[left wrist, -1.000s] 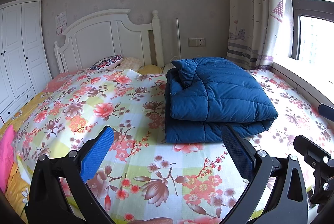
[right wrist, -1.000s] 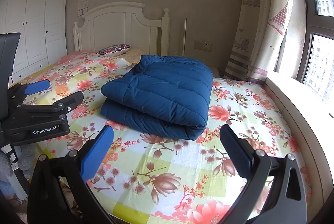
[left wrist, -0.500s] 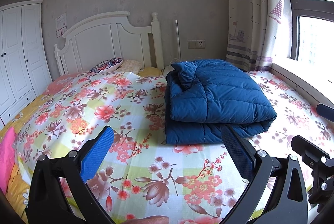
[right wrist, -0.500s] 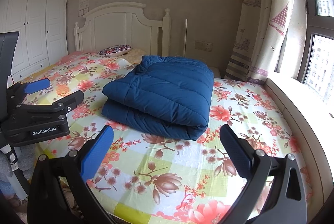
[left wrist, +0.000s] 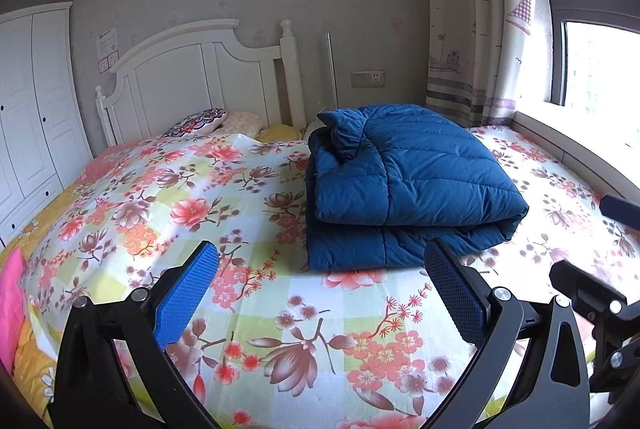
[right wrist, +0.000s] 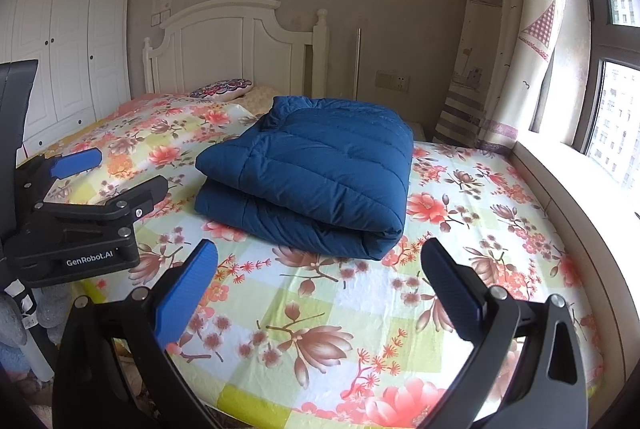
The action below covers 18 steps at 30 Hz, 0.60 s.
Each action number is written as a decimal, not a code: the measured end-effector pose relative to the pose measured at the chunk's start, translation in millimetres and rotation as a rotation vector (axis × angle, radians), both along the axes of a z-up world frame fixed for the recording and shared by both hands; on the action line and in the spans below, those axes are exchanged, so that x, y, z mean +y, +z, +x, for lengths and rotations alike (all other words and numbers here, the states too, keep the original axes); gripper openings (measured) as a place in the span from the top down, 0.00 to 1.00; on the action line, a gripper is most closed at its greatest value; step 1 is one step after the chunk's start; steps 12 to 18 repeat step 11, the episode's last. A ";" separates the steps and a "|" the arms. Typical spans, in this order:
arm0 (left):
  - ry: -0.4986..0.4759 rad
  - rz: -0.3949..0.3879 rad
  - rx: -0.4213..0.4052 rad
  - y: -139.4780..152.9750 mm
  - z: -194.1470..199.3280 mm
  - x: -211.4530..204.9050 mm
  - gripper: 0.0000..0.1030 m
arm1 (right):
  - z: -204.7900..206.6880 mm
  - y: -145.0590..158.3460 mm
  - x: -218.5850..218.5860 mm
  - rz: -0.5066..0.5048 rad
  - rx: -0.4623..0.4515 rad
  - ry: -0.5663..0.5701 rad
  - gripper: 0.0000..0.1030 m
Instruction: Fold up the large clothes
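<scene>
A dark blue quilted down coat [left wrist: 404, 181] lies folded in a thick bundle on the floral bed sheet [left wrist: 192, 213]; it also shows in the right wrist view [right wrist: 320, 173]. My left gripper [left wrist: 320, 293] is open and empty, held above the foot of the bed, short of the bundle. My right gripper [right wrist: 320, 289] is open and empty too, near the bed's foot, apart from the coat. The left gripper also shows in the right wrist view [right wrist: 116, 173], and part of the right gripper shows in the left wrist view [left wrist: 588, 293].
A white headboard [left wrist: 200, 77] and pillows [left wrist: 200, 119] stand at the far end. White wardrobes [right wrist: 68, 41] are on the left. A curtain [left wrist: 476, 13] and window sill [right wrist: 580, 189] run along the right side.
Both grippers have drawn back and risen slightly; the coat appears a little farther away. The coat itself has not moved. Both grippers stay open.
</scene>
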State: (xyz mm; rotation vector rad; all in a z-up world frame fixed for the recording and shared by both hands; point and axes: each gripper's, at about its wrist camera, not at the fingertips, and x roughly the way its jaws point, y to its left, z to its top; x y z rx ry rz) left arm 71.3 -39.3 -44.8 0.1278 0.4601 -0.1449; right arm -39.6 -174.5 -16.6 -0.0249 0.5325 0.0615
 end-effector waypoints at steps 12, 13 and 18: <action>0.141 0.045 0.117 -7.8 119.3 86.8 0.04 | 42.0 12.4 -110.7 -0.117 0.020 -0.209 0.02; 0.141 0.045 0.117 -7.8 119.3 86.8 0.04 | 42.0 12.4 -110.7 -0.117 0.020 -0.209 0.02; 0.141 0.045 0.117 -7.8 119.3 86.8 0.04 | 42.0 12.4 -110.7 -0.117 0.020 -0.209 0.02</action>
